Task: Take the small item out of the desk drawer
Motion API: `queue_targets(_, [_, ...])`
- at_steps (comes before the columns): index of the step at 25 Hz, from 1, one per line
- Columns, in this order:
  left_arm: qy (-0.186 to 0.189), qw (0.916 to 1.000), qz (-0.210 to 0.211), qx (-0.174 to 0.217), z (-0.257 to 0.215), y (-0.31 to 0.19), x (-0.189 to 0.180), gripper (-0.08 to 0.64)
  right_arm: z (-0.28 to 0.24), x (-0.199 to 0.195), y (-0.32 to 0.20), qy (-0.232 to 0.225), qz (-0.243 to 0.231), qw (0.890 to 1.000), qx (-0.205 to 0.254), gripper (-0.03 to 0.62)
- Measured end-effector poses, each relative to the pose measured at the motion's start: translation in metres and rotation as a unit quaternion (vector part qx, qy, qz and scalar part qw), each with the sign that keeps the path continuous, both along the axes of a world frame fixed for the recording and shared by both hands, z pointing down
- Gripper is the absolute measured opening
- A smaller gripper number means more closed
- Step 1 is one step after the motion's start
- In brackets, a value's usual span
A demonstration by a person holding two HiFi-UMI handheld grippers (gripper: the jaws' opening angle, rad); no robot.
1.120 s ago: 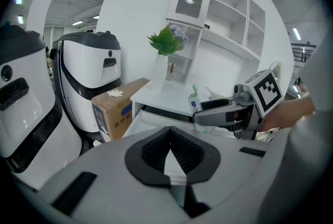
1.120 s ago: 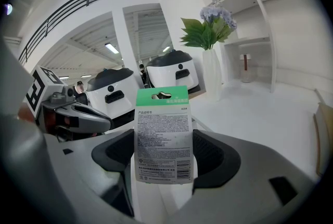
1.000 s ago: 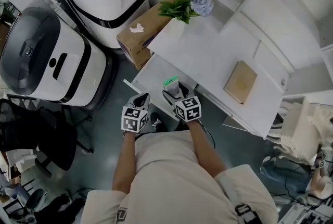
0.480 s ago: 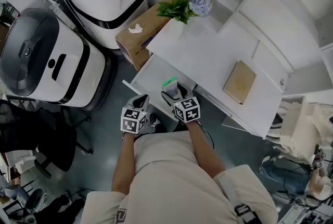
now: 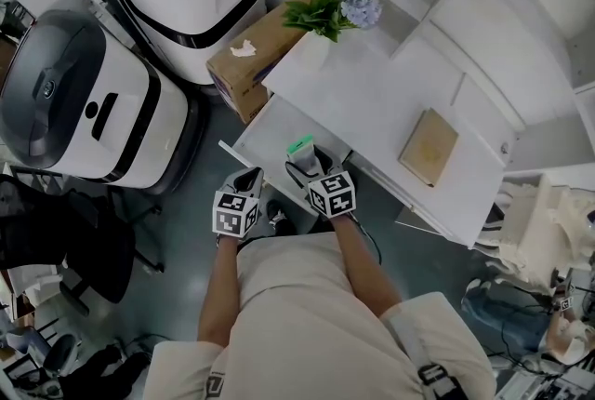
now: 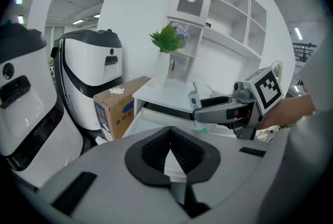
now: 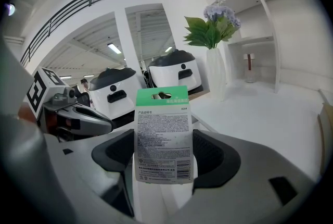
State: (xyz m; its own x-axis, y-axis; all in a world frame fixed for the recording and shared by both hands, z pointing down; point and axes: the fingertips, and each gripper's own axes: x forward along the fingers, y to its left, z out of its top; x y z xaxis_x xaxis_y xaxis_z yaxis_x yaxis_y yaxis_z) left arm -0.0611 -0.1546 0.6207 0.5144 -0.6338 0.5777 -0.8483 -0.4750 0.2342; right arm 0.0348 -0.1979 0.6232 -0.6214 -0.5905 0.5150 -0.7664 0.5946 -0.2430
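The right gripper (image 7: 164, 158) is clamped on the packet (image 7: 163, 134). The packet stands upright between the jaws with its long axis along them and its green tab on top. In the head view it is over the open drawer (image 5: 265, 133); how far it has cleared the drawer I cannot tell. The left gripper (image 6: 170, 151) has its jaws together on nothing and hangs at 8 o'clock of the right. The counter (image 5: 372, 91) lies at 1 o'clock, so setting the packet down looks like the right gripper's job. Since a second ago little differs: the grip is the same and the packet has shifted barely left.
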Motion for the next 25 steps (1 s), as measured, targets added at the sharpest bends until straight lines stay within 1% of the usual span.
queue_targets(25, [0.000,0.9999,0.017,-0.001,-0.0005,-0.0022,0.0030,0.017,0.0003,0.0011,-0.0055,0.004,0.004,1.000,0.000,0.365])
